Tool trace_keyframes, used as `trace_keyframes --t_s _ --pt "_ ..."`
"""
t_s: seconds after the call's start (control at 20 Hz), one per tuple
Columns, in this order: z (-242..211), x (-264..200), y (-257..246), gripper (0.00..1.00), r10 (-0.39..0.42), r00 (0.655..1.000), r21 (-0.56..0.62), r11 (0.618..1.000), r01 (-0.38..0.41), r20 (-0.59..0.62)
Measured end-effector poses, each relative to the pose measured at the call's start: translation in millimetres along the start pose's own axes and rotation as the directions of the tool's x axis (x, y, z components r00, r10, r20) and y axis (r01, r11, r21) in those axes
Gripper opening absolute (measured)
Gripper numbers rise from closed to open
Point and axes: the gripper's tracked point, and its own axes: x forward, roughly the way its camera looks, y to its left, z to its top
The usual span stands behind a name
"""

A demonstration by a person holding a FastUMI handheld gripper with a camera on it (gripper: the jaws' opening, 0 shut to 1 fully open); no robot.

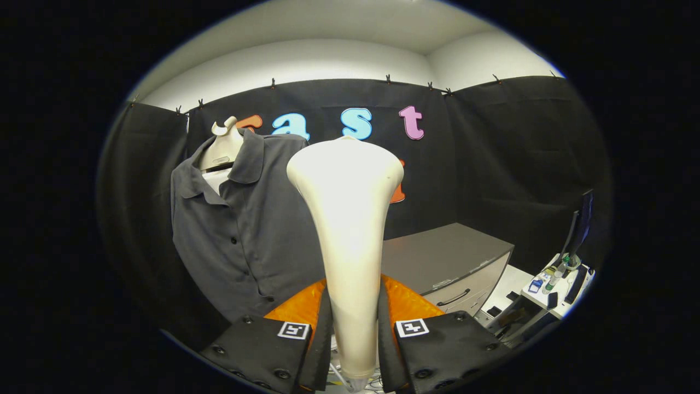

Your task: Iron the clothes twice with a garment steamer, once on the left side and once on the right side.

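My gripper is shut on the garment steamer, a cream-white handheld unit whose handle stands upright between both fingers and whose wide head rises above them. A dark grey button-up shirt hangs on a beige mannequin torso ahead and to the left of the steamer. The steamer head sits beside the shirt's right side, and the frame does not tell whether they touch. The steamer hides part of the shirt's right edge.
A grey cabinet with drawer handles stands to the right beyond the fingers. Further right, a small white table carries a monitor, bottles and small items. Black cloth walls close the booth behind the mannequin.
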Motion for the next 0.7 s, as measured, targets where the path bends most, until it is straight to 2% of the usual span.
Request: trace_keyframes --t_s 0.7 --pt "-11.4 3.1 3.6 0.44 -0.019 0.999 0.010 1.000 0.019 -0.026"
